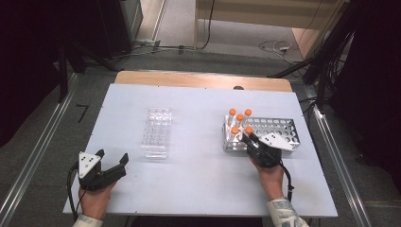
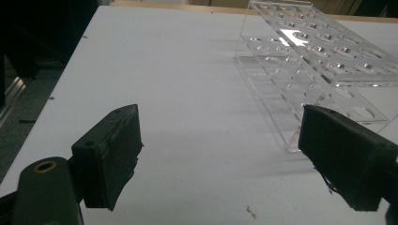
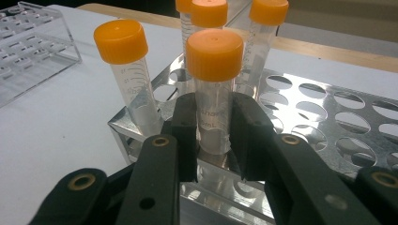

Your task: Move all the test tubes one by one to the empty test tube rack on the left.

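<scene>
Right tool (image 1: 249, 137) was where I had my eye: its jaws had closed on the clear body of one orange-capped tube (image 3: 214, 93), and in the right gripper view I saw both black pads pressed flat against its sides, below the cap. That tube stood upright in the near corner of the metal rack (image 1: 283, 130), straight ahead of the tool and still seated in its hole. A second capped tube (image 3: 127, 75) leaned just to the left of the jaws, and more capped tubes (image 3: 267, 37) stood behind the gripped one, close together. The empty holes of the rack stretched away on the tool's right.

The right hand (image 1: 270, 176) came in from the lower edge of the high view, forearm angled up and slightly inward, with the tool held low over the bench (image 1: 198, 184) and pointing forward into the rack's near end. Its grey plate lay over the rack's front edge.

My left tool (image 1: 112, 160) rested near the front left of the bench, held by the left hand (image 1: 94, 198), with its jaws spread wide and nothing between them. It pointed forward and to the right, toward the clear plastic rack (image 2: 309, 61), which lay ahead of it and beside its right jaw, not touching as far as I could tell. The two tools were well apart.
</scene>
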`<move>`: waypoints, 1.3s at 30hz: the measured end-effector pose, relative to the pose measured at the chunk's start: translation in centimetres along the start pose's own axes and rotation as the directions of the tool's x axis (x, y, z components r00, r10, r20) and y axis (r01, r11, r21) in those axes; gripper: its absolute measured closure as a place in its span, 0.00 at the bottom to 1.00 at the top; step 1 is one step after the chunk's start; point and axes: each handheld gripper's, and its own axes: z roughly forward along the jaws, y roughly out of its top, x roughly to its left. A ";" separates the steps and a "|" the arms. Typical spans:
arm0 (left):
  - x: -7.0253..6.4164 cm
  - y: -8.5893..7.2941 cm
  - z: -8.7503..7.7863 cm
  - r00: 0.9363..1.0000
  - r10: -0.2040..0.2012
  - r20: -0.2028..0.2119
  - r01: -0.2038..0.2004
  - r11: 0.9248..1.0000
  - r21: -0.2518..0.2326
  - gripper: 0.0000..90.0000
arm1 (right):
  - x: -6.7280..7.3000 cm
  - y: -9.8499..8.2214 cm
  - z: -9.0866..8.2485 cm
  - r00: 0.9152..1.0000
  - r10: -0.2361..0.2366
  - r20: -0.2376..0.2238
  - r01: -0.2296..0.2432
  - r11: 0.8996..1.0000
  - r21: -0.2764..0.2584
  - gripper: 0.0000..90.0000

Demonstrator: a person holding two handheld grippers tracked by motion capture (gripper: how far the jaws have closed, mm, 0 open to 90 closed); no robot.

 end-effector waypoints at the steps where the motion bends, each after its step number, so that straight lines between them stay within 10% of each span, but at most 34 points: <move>1: 0.0 0.0 0.0 1.000 -0.001 0.000 0.001 1.000 -0.001 0.15 | 0.0 0.0 0.0 1.000 -0.002 0.001 0.002 1.000 -0.002 0.79; 39: -0.1 0.0 -0.2 1.000 -0.003 -0.001 0.003 1.000 -0.001 0.15 | -0.8 3.1 -5.5 0.999 0.048 -0.003 -0.048 0.985 -0.166 0.80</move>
